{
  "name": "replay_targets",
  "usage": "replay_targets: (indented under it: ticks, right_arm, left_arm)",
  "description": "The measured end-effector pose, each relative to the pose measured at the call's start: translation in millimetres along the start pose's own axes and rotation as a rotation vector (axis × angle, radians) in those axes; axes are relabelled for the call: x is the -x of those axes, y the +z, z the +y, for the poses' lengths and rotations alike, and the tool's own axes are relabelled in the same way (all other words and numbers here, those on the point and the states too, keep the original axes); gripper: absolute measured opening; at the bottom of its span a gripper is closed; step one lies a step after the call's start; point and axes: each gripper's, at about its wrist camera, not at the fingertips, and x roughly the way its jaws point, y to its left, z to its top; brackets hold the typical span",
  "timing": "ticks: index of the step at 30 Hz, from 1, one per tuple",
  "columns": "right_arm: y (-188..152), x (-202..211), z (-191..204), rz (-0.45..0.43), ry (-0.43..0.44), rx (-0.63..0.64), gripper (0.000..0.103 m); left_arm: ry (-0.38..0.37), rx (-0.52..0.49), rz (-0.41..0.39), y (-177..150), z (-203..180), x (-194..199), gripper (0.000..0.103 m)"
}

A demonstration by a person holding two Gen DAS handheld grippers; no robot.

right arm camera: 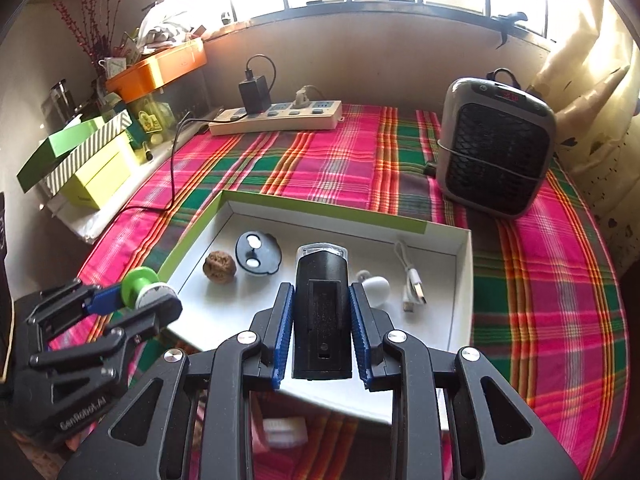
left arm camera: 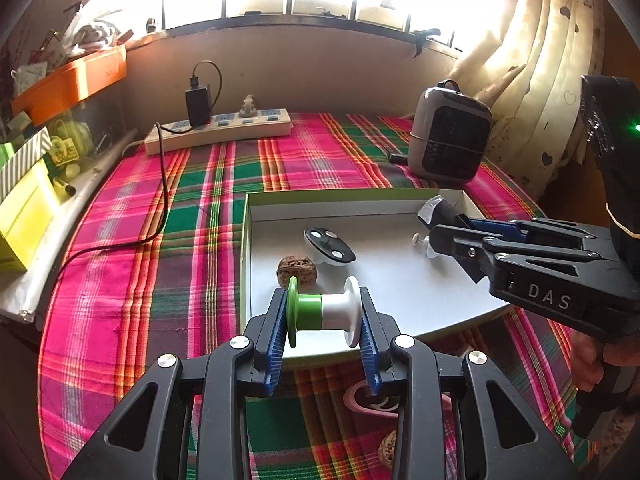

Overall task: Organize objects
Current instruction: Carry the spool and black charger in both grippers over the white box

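My left gripper (left arm camera: 323,316) is shut on a green-and-white spool (left arm camera: 324,312), held over the near left edge of a shallow white box (left arm camera: 404,280); it also shows in the right wrist view (right arm camera: 146,286). My right gripper (right arm camera: 322,308) is shut on a black device with a clear tip (right arm camera: 322,308), held above the box (right arm camera: 460,300); in the left wrist view the right gripper (left arm camera: 434,222) is at the box's right. In the box lie a walnut (left arm camera: 297,271), a black round disc (left arm camera: 329,245), a small white piece (right arm camera: 374,286) and a white USB cable (right arm camera: 412,284).
A grey fan heater (right arm camera: 494,148) stands at the back right on the plaid cloth. A power strip (right arm camera: 276,118) with a black charger and cable lies at the back. Boxes and an orange tray (right arm camera: 160,68) crowd the left ledge. Another walnut (left arm camera: 387,450) lies near me.
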Motion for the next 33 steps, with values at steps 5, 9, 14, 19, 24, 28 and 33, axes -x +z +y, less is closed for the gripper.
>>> replay_targets:
  ticks: [5,9,14,19,24,28,33]
  right_arm:
    - [11.1,-23.5,-2.4,0.041,0.015,-0.027,0.028]
    - [17.6,-38.9,-5.0,0.069,0.022,-0.040,0.029]
    - [23.0,-54.0,-4.9,0.100,0.037,-0.044,0.029]
    - [24.9,-66.2,-5.5,0.120,0.047,-0.044,0.029]
    - [27.3,-75.1,-5.7,0.133,0.049,-0.041,0.029]
    - [27.6,-80.0,-5.5,0.143,0.052,-0.048,0.029]
    - [28.7,-82.2,-3.4,0.145,0.058,-0.046,0.029]
  left_arm:
    - [0.003,0.002,0.019,4.1,-0.6,-11.9,0.031]
    - [0.009,-0.001,0.033,5.2,-1.7,-21.6,0.031]
    - [0.007,-0.003,0.048,7.8,-3.2,-32.8,0.031]
    - [0.013,-0.003,0.069,7.4,-2.6,-41.5,0.031]
    - [0.019,0.005,0.084,7.3,-0.7,-48.4,0.031]
    - [0.030,-0.002,0.093,6.7,-1.1,-52.5,0.031]
    - [0.030,-0.005,0.092,6.5,-1.8,-52.8,0.031]
